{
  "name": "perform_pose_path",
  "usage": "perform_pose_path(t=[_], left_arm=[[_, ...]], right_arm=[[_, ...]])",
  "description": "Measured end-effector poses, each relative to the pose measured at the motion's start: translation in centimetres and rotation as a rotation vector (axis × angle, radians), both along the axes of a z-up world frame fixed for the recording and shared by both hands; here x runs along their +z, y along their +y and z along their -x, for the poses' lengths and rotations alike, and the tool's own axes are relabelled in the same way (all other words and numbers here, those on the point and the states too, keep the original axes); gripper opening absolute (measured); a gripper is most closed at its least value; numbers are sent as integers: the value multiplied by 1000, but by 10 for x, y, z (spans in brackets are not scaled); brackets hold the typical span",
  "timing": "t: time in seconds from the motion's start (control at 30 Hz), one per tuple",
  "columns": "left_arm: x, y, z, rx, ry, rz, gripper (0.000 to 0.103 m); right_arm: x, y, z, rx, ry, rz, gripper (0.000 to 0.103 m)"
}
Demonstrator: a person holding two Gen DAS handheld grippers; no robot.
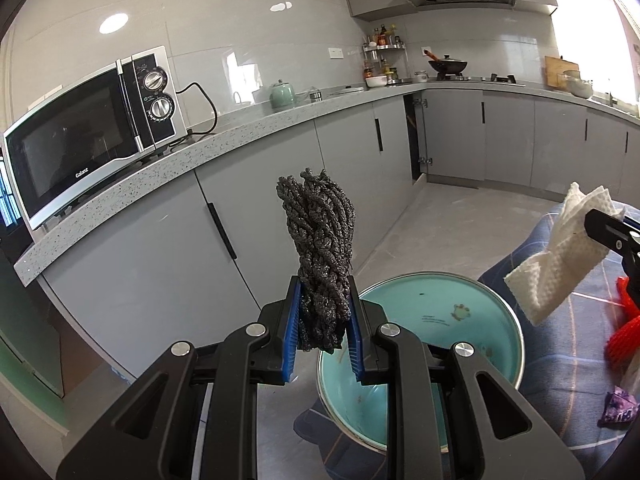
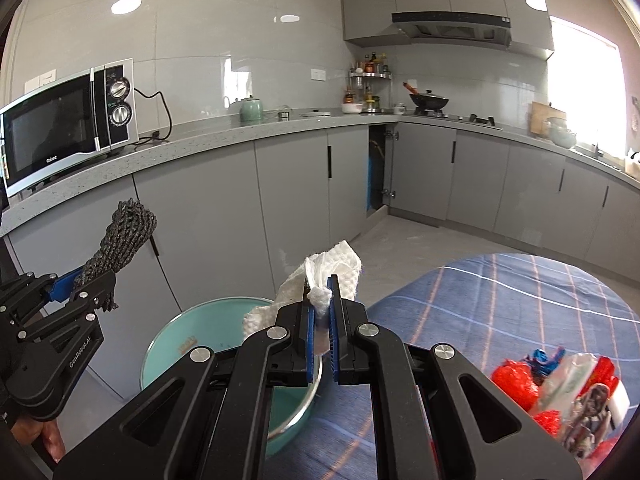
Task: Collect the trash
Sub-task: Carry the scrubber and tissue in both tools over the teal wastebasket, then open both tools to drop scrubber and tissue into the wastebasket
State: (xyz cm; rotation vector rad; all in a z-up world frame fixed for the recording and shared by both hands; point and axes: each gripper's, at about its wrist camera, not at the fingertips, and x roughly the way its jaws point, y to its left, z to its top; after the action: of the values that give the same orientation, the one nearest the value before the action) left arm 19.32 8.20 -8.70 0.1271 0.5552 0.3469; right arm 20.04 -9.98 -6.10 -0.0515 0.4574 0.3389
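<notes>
My left gripper (image 1: 325, 300) is shut on a bundle of dark grey braided rope (image 1: 320, 232), which stands up between the blue pads, above the near edge of a teal bin (image 1: 492, 320). In the right wrist view the same rope (image 2: 124, 228) and left gripper (image 2: 94, 284) show at the left. My right gripper (image 2: 320, 300) is shut on a crumpled white paper towel (image 2: 340, 272), held over the teal bin (image 2: 168, 344). The towel (image 1: 560, 256) and the right gripper (image 1: 600, 228) also appear at the right edge of the left wrist view.
A blue plaid tablecloth (image 2: 500, 300) covers the table, with red net and plastic wrappers (image 2: 560, 384) on its right side. A purple wrapper (image 1: 618, 410) lies near the edge. Grey cabinets and a counter with a microwave (image 1: 88, 128) run behind; one cabinet door (image 2: 376, 168) stands ajar.
</notes>
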Motion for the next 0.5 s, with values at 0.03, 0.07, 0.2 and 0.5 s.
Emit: perform_pose_path(t=[0.03,0.07,0.2,0.5], left_arm=[[0,1,0,2,2,0,21],[-1,1,-1,4,3,1,22],[-4,3,-3,3,13,8,22],[-9,5,-6,4,23,21,24]], right_arm=[[0,2,-1,5,1,0,7],[-1,4,-2,9,4,2,7],[-5,11,-6,24,14,8,7],[-12,23,-12,51,31,11,7]])
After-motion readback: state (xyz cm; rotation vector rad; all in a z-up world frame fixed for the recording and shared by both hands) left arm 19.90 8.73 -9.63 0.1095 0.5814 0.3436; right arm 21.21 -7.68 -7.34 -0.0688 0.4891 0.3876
